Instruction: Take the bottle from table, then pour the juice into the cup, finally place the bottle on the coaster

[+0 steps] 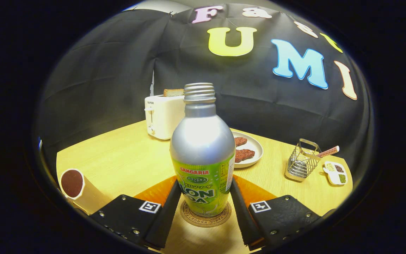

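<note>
Wooden table (pixel 125 158) is carrying the bottle (pixel 203 155), sitting upright on the coaster (pixel 205 218) — jaws are flanking it, grip unclear — I'd be opening them slowly, backing straight out.

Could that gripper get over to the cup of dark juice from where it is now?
Probably yes, once it lets go. The fingers flank the bottle standing on the coaster, seemingly touching it. The cup stands off to one side of the gripper, with bare table between.
</note>
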Motion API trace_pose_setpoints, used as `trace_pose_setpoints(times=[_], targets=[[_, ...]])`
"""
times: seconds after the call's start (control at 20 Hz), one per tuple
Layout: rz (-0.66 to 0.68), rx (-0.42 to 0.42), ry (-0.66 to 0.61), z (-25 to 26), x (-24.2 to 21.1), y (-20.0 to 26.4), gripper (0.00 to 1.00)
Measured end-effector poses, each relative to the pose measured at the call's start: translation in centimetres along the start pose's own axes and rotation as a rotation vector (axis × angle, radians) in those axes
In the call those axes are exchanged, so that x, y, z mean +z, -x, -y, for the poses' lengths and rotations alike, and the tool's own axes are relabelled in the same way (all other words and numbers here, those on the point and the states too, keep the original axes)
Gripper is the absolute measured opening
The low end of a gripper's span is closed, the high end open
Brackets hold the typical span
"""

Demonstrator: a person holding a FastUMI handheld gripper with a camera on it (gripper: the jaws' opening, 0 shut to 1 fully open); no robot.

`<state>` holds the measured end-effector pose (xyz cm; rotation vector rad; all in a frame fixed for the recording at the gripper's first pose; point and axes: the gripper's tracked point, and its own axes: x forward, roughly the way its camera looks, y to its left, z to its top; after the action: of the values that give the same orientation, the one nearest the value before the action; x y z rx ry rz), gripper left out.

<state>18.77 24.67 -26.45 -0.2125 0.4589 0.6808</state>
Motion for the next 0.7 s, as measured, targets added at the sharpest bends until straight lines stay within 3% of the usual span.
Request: trace_pose_setpoints(times=[0.55,0.6,0.7], targets=[[-0.019,-0.022,-0.060,0.8,-1.7,0.2,0.81],[-0.022,-0.016,-0.070,0.8,-1.9,0.1,0.83],[-0.020,-0.012,-0.093,0.6,-1.7,0.5,0.98]])
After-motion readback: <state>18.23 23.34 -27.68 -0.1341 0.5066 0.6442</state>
